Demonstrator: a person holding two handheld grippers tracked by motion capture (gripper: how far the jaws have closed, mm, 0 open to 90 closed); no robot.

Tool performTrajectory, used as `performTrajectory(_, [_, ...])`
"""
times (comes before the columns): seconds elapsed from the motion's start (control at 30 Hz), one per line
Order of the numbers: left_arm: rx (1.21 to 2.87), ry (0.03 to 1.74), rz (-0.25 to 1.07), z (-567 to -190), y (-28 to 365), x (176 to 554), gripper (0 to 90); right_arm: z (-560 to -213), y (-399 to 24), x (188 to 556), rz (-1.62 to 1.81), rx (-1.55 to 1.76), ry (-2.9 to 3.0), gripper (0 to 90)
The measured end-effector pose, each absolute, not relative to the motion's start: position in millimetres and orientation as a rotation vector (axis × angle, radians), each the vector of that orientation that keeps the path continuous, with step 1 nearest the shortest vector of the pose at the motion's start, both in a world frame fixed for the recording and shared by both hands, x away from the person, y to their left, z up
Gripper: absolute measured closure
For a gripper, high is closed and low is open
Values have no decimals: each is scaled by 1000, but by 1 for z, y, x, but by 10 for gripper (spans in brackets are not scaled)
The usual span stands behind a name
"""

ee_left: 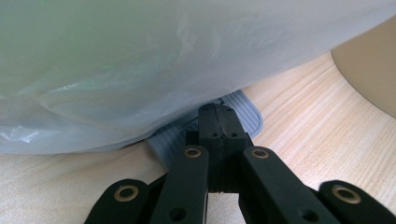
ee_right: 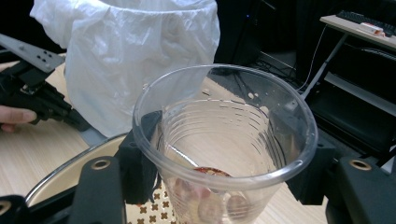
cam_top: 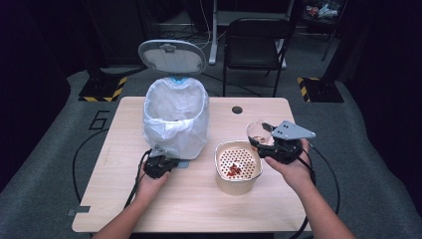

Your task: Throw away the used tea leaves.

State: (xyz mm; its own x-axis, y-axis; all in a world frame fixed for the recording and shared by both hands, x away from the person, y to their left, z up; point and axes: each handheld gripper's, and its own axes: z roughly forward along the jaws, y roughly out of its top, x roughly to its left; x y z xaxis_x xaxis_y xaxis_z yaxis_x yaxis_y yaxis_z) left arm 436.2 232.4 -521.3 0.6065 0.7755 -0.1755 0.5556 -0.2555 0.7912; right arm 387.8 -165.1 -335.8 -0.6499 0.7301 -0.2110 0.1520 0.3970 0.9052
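The clear, ribbed plastic cup [ee_right: 224, 154] sits upright between the fingers of the right gripper [cam_top: 268, 141], which are closed partway onto its walls just under the rolled rim, one black pad on each side. It hangs a little above the desk [cam_top: 124, 199], just beyond the right rim of the round cream bowl with a perforated strainer insert [cam_top: 238, 167], on which a few red scraps lie. In the right gripper view some reddish, wet-looking leftovers seem to cling at the bottom of the cup, though the ribs blur them.

From the cup, the grey pedal bin lined with a thin, crinkled white plastic bag [cam_top: 175, 119] lies to the left and slightly farther back, well apart, with the bowl between them. The bin's mouth stands higher than the cup, and its round grey lid [cam_top: 171, 56] is tipped up and back, so the opening is free from above. My judgement is that the coming move turns on this: the cup must go up and leftward over the bowl before it can be tipped into the bag.

The left gripper [ee_left: 217, 122] is nearer the bin. Its fingers are fully closed with nothing between them, tips pressing down on the ridged grey foot pedal [ee_left: 243, 114] at the bin's base, just under the bag's overhang.
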Motion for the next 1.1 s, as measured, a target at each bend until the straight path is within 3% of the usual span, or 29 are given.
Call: performTrajectory(1.1, [1945, 1059, 315, -521, 232, 436, 900, -355, -138, 376, 959, 470, 2031, 372])
